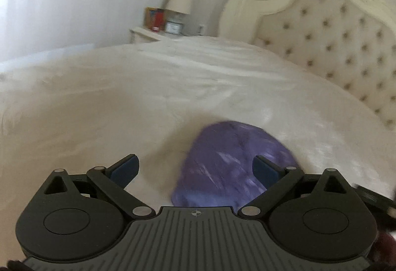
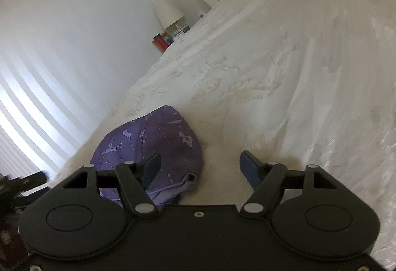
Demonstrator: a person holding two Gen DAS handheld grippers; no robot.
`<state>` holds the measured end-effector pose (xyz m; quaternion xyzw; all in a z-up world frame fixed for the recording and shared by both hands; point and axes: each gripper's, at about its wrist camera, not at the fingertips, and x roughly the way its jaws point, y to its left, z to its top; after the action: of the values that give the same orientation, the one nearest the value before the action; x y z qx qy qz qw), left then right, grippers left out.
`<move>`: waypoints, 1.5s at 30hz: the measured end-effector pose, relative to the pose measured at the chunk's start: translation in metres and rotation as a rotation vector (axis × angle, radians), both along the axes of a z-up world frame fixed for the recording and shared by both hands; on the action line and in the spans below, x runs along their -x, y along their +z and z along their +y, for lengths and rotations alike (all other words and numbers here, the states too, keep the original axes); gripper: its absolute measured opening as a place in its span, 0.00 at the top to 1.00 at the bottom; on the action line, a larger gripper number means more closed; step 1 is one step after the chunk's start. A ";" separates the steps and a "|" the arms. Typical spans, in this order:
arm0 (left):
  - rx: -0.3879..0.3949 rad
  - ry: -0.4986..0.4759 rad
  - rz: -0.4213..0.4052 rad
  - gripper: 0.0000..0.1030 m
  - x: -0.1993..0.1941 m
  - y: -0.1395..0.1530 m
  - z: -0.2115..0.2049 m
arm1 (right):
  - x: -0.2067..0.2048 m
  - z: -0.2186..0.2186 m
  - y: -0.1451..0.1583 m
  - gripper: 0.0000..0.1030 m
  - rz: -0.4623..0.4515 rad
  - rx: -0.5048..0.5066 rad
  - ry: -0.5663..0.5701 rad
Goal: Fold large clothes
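A purple patterned garment (image 1: 230, 164) lies bunched in a compact heap on the white bedspread (image 1: 148, 88). My left gripper (image 1: 195, 168) hovers just above and short of it, jaws wide apart, the right pad over the cloth's edge but not pressing it. In the right wrist view the same garment (image 2: 153, 137) sits to the left, with a hem fold near the left finger. My right gripper (image 2: 200, 167) is open over bare bedspread (image 2: 272, 88), nothing between its pads. The left wrist picture is blurred.
A tufted cream headboard (image 1: 334, 36) runs along the bed's far right. A nightstand (image 1: 148, 34) with a lamp (image 1: 180, 0) and small items stands by the wall. Window blinds (image 2: 29, 107) glow at the left. Part of the other gripper (image 1: 373, 196) shows at the right edge.
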<state>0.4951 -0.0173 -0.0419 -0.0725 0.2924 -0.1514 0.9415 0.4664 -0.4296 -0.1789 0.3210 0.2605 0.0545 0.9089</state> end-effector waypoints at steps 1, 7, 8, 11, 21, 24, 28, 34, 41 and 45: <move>-0.005 -0.007 0.006 0.03 -0.008 -0.006 -0.006 | 0.000 0.000 -0.003 0.28 -0.003 -0.005 0.001; -0.150 0.017 0.104 0.03 -0.033 -0.060 -0.029 | -0.003 0.002 -0.014 0.36 -0.023 -0.018 0.035; -0.175 0.010 0.131 0.02 -0.033 -0.069 -0.026 | -0.005 0.003 -0.016 0.43 -0.017 -0.014 0.041; -0.165 0.013 0.121 0.00 -0.031 -0.080 -0.019 | -0.010 0.012 -0.024 0.57 0.060 0.090 0.000; 0.015 0.041 0.020 0.02 0.039 -0.047 0.007 | 0.008 -0.006 -0.013 0.30 -0.057 -0.023 -0.021; -0.073 -0.068 0.041 0.01 0.059 -0.057 -0.007 | 0.015 -0.010 -0.010 0.29 -0.105 -0.080 -0.014; -0.113 -0.072 0.103 0.00 0.044 -0.084 -0.015 | 0.015 -0.003 -0.002 0.26 -0.129 -0.073 0.003; -0.139 -0.066 0.094 0.00 0.047 -0.086 -0.018 | -0.012 0.008 0.014 0.23 -0.084 -0.105 0.061; -0.132 -0.065 0.088 0.00 0.039 -0.089 -0.022 | -0.105 0.012 0.043 0.18 0.063 0.017 0.132; -0.124 -0.065 0.084 0.00 0.039 -0.090 -0.021 | -0.152 0.022 0.032 0.19 0.190 0.041 0.214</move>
<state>0.4559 -0.0387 -0.1322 -0.0106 0.3425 -0.1601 0.9257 0.6187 -0.4074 -0.1474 0.2764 0.3794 0.1151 0.8755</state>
